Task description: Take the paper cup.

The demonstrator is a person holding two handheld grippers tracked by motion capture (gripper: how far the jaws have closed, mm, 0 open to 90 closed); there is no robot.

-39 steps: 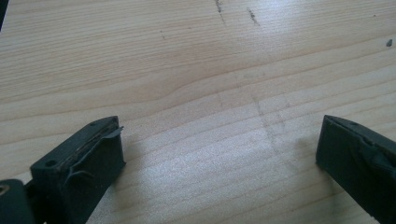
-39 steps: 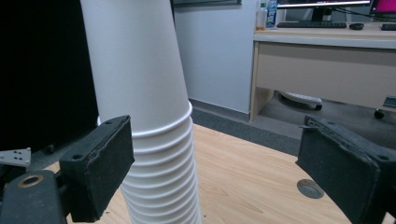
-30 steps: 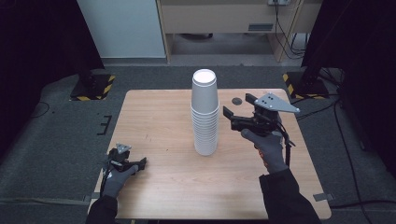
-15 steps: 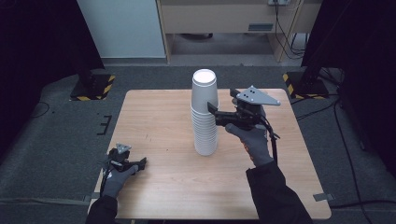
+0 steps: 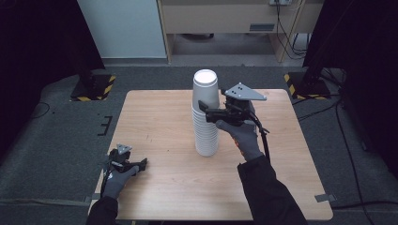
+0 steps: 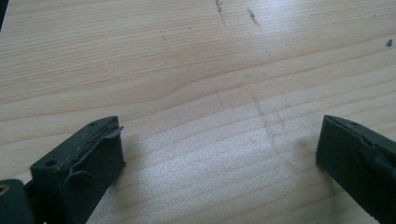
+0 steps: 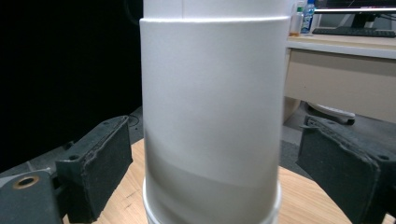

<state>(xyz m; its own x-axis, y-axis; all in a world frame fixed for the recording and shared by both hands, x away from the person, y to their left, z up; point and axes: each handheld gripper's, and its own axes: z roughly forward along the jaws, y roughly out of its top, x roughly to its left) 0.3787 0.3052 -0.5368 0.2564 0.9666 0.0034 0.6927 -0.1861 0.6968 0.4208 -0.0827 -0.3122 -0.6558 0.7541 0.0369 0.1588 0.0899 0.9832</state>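
High view: tall stack of white paper cups [image 5: 206, 115] upright mid-table [image 5: 155, 117], right claw [image 5: 202, 108] at top cup, left claw [image 5: 141, 163] resting near corner; left gripper view: jaws spread, empty; right gripper view: jaws agape flanking top cup [image 7: 212, 93], grasp pending, nothing lifted.

You are working in a lab or recording studio rather than a home. Your wooden worktop [image 5: 159, 117] stands alone on grey carpet [image 5: 56, 136], hemmed in by black curtains [image 5: 37, 42]. Stand feet with yellow-and-black hazard tape [image 5: 94, 89] flank it, cables [image 5: 286, 18] trail by a desk behind, and a keyboard [image 7: 355, 31] and bottles [image 7: 303, 14] sit on another desk.
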